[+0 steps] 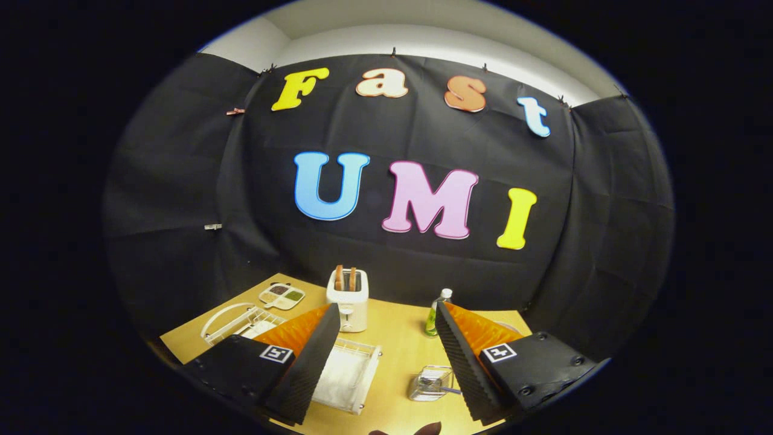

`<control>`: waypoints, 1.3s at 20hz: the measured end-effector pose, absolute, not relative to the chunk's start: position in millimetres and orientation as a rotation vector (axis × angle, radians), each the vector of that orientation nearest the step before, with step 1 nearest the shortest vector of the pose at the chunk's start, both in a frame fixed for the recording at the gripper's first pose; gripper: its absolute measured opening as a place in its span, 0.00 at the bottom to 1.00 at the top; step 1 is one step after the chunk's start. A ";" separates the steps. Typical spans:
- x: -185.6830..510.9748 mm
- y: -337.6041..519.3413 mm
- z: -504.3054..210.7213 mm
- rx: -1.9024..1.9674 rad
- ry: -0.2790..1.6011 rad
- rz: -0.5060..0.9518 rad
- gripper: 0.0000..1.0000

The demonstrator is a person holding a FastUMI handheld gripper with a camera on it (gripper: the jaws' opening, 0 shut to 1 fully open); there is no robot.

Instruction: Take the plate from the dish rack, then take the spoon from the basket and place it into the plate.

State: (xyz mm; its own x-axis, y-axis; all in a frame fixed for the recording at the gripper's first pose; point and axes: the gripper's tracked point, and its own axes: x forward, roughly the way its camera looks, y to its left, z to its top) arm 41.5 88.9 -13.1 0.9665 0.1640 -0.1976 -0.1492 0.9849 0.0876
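Readable text: none that we can log.
We record one square black-and-white coded tag [276,353] on each finger of the gripper [386,308], whose fingers stand spread wide; the bottle [432,314] label is too small to read.

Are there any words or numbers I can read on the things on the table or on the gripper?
No text here can be read.
Hand-held gripper, open with nothing between its fingers: each side has a square black-and-white marker, a pattern and not words.
Bottle: label too small to read.
Toaster: no writing I can make out.
Basket: none.
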 end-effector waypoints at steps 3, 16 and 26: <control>63.5 126.1 -40.5 0.087 0.359 0.206 0.98; 115.0 252.8 -196.1 0.133 0.922 0.214 0.74; 137.7 245.9 -189.1 -0.036 0.996 0.046 0.24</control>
